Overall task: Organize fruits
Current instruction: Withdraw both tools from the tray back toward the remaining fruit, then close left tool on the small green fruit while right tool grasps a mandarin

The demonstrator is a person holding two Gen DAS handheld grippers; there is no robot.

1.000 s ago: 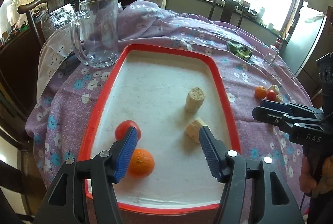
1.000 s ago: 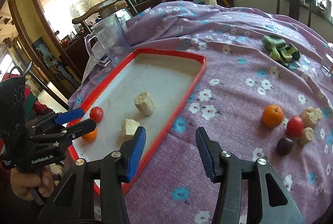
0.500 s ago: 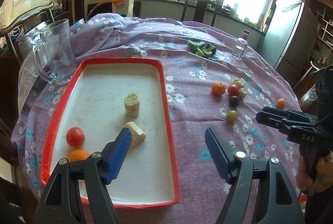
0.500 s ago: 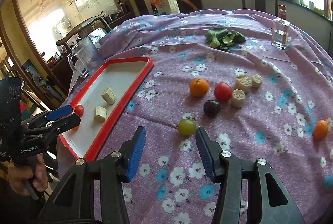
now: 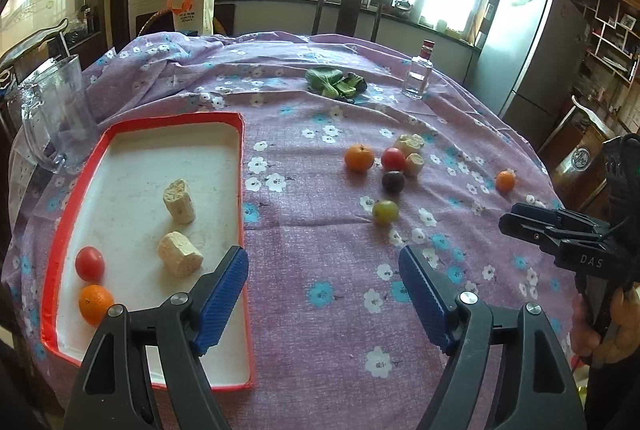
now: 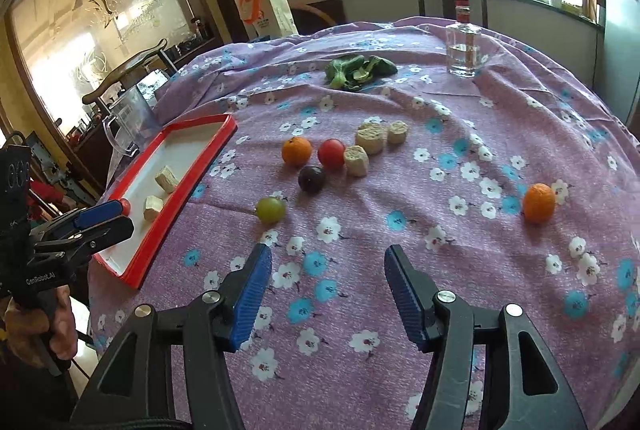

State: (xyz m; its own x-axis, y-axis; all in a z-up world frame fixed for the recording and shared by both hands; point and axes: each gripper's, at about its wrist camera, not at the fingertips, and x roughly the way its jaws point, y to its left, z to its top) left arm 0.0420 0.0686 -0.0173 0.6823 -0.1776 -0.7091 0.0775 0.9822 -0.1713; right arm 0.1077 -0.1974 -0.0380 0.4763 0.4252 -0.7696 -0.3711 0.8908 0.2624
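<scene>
Two grippers are hanging empty over the tablecloth (image 6: 460, 230). The left gripper (image 5: 323, 294) is standing wide, its jaws having just been opening, nothing between them. The right gripper (image 6: 328, 294) is standing about half spread, jaws also having just been opening, nothing between them.

The red-rimmed tray (image 5: 240, 166) is sitting on the left, already holding a tomato (image 5: 89, 263), an orange (image 5: 95, 304) and two pale cut chunks (image 5: 179, 206).

Loose fruit is lying on the cloth, well apart from the tray: green grape-like fruit (image 6: 270, 209) nearest, then dark plum (image 6: 311, 179), orange (image 6: 296, 150), red tomato (image 6: 331, 153), pale chunks (image 6: 370, 137), and a lone orange (image 6: 539, 202) off right.

Step, as I'm reading it: reaching for the next pick. I'd take the green one first, since it's standing clear of the cluster. Straddle it, close gently; it's round, so it's probably rolling if nudged. The clustered pieces are touching or just beside each other, so keep a finger out of the neighbours.
</scene>
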